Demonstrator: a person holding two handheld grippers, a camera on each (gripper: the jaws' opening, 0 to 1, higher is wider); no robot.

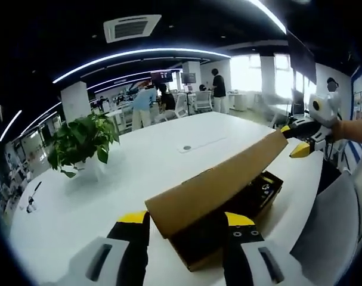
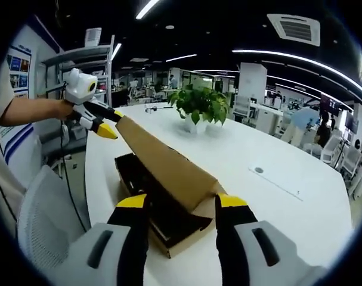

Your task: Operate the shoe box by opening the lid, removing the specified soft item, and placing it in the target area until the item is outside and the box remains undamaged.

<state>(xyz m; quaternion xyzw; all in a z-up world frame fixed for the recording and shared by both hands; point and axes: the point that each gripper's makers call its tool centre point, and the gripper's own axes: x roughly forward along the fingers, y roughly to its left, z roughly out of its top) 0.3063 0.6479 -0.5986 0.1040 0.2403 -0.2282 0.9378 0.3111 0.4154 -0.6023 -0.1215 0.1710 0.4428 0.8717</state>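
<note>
On the white surface [image 1: 169,149], the shoe box [image 2: 163,223] is shown with its lid [image 1: 216,185] raised, each end gripped by the left tool [image 1: 186,229] and right tool [image 2: 176,208]; lid-opening is judged underway, the soft item's removal next.

One shoe box [image 1: 252,208] with one raised cardboard lid [image 1: 219,182] sits on one white table [image 1: 139,161]. One potted plant [image 1: 82,143] stands there too. Two tongs [image 1: 186,223] [image 2: 178,205] are in view.
</note>
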